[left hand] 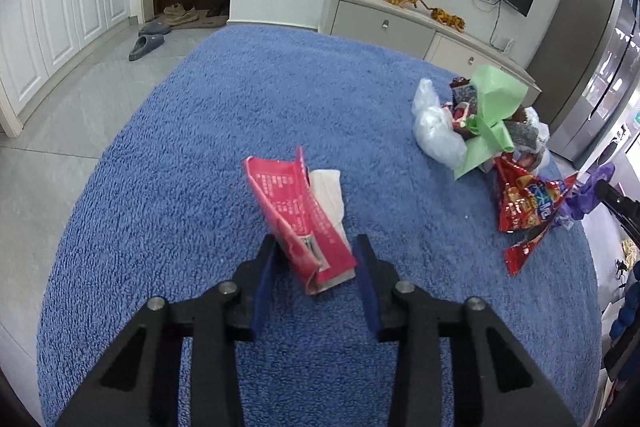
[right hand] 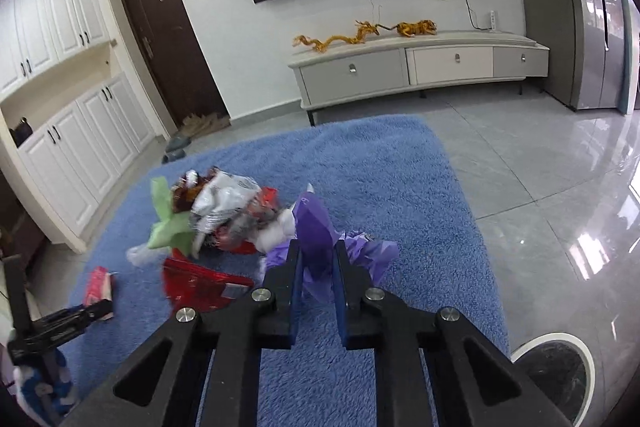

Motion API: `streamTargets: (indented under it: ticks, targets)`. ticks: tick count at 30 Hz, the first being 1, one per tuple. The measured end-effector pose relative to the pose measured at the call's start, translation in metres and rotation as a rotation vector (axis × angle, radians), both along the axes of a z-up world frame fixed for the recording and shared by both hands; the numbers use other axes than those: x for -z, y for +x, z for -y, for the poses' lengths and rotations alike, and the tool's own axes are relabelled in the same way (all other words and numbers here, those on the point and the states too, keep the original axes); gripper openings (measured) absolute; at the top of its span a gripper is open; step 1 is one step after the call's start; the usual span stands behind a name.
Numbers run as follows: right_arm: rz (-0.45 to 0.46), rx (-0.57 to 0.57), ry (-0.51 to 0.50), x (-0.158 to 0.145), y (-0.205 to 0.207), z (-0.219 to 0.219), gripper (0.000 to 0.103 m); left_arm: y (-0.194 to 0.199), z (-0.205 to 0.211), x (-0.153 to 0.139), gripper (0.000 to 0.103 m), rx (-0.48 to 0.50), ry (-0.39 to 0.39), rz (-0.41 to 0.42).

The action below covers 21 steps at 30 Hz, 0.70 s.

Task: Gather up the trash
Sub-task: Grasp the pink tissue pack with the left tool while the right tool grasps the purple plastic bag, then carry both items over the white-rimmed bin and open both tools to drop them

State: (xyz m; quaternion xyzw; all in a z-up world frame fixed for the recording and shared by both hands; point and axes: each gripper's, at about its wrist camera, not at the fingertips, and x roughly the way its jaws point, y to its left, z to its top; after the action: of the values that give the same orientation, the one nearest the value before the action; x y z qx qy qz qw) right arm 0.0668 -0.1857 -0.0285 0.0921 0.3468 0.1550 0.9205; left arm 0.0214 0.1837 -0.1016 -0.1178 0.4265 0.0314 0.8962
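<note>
On the left side of the blue rug (left hand: 224, 131), the left gripper (left hand: 316, 247) points down at a red tissue packet (left hand: 296, 215) with a white tissue (left hand: 328, 191) sticking out of its far side. The packet's near end sits between the two fingers (left hand: 264, 263), and the jaws stand narrowed around it; the left pad looks to meet the packet's edge, while a thin gap shows at the right pad (so a firm clamp cannot be confirmed). The packet lies tilted on the rug, its far end pointing away from the gripper. Further right on the rug is a heap of trash (left hand: 476, 123): clear plastic bags, a crumpled green paper (left hand: 492, 107), a silvery wrapper and dark snack packets, all touching one another. Just in front of the heap lies a shiny red snack bag (left hand: 524, 203). At the right edge of the heap, the right gripper (right hand: 316, 259) has its jaws nearly closed on a crumpled purple wrapper (right hand: 316, 231), the blue pads pressing it from both sides, with loose purple folds spilling out to either side. From the right wrist view, a round white-rimmed bin (right hand: 560, 339) shows at the lower right, on the tiled floor (right hand: 540, 167) beside the rug.
</note>
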Motion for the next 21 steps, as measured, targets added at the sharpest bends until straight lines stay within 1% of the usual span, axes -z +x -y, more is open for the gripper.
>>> streamTargets:
  ticks: [5, 9, 12, 14, 18, 21]
  targets:
    - [0.044, -0.009, 0.026, -0.014, -0.022, 0.004, 0.013, -0.014, 0.010, -0.018, 0.028, 0.040, 0.023, 0.059]
    - [0.077, 0.006, 0.024, -0.021, -0.037, 0.015, 0.013, -0.024, 0.031, -0.038, 0.024, 0.101, 0.027, 0.113]
    - [0.096, 0.033, 0.022, -0.027, -0.049, 0.029, 0.013, -0.031, 0.051, -0.051, 0.021, 0.149, 0.047, 0.151]
    - [0.108, 0.052, 0.020, -0.028, -0.058, 0.039, 0.013, -0.031, 0.063, -0.060, 0.021, 0.181, 0.038, 0.164]
    - [0.128, 0.110, 0.014, -0.029, -0.077, 0.065, 0.013, -0.029, 0.094, -0.078, 0.020, 0.274, 0.029, 0.199]
    - [0.135, 0.172, 0.014, -0.027, -0.091, 0.090, 0.013, -0.024, 0.129, -0.091, 0.020, 0.376, 0.011, 0.221]
